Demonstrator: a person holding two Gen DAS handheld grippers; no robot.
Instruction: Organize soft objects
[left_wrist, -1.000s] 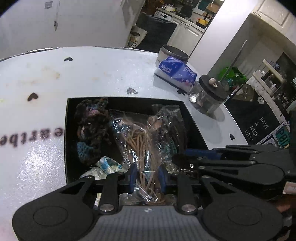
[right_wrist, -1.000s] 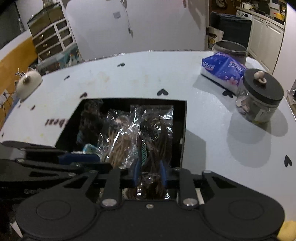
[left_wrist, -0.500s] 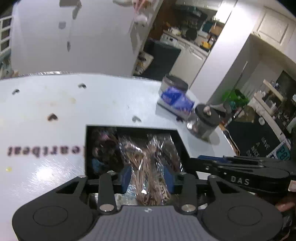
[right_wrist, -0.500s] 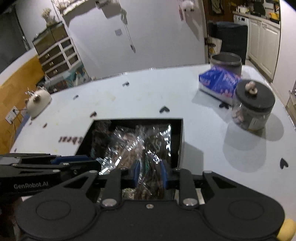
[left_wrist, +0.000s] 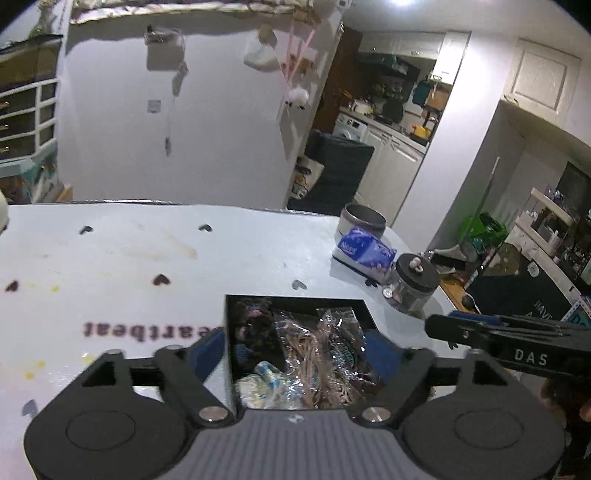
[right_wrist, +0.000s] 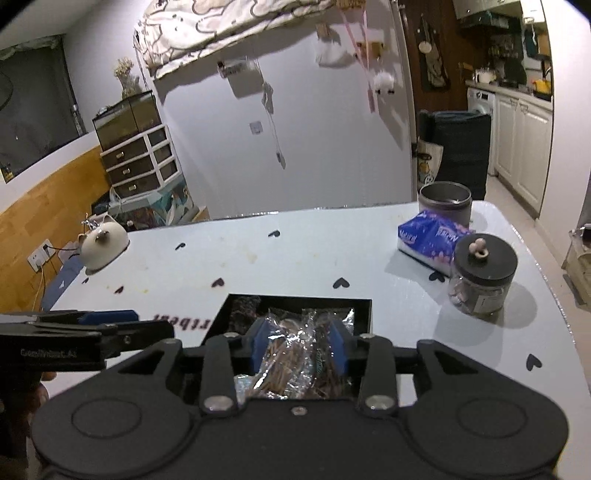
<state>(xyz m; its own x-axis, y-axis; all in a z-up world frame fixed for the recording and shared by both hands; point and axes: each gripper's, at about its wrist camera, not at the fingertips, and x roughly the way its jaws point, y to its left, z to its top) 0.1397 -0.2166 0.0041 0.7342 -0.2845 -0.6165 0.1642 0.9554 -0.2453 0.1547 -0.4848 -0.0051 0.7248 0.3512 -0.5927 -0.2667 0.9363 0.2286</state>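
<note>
A black box (left_wrist: 295, 300) (right_wrist: 295, 300) sits on the white table. In it lie a dark crocheted piece (left_wrist: 251, 321), a clear bag of tan cords (left_wrist: 314, 354) (right_wrist: 284, 350) and a clear bag of dark cords (left_wrist: 343, 332) (right_wrist: 325, 354). A white and blue bundle (left_wrist: 266, 376) fills the near corner. My left gripper (left_wrist: 295, 350) hangs above the box's near side, its jaws opening wide with nothing held. Beside it on the right, my right gripper (right_wrist: 300, 343) is also above the box. Its jaws are opening, and the bags lie below them, untouched.
A glass jar with a black lid (left_wrist: 413, 284) (right_wrist: 480, 277), a blue tissue pack (left_wrist: 365, 251) (right_wrist: 432, 236) and a grey tin (left_wrist: 362, 221) (right_wrist: 445, 201) stand at the table's far right. A white rounded object (right_wrist: 103, 247) sits at the far left edge.
Both grippers let go of the clear bags, which stay in the box. Both then rose, drew back and opened, the left one far wider.
</note>
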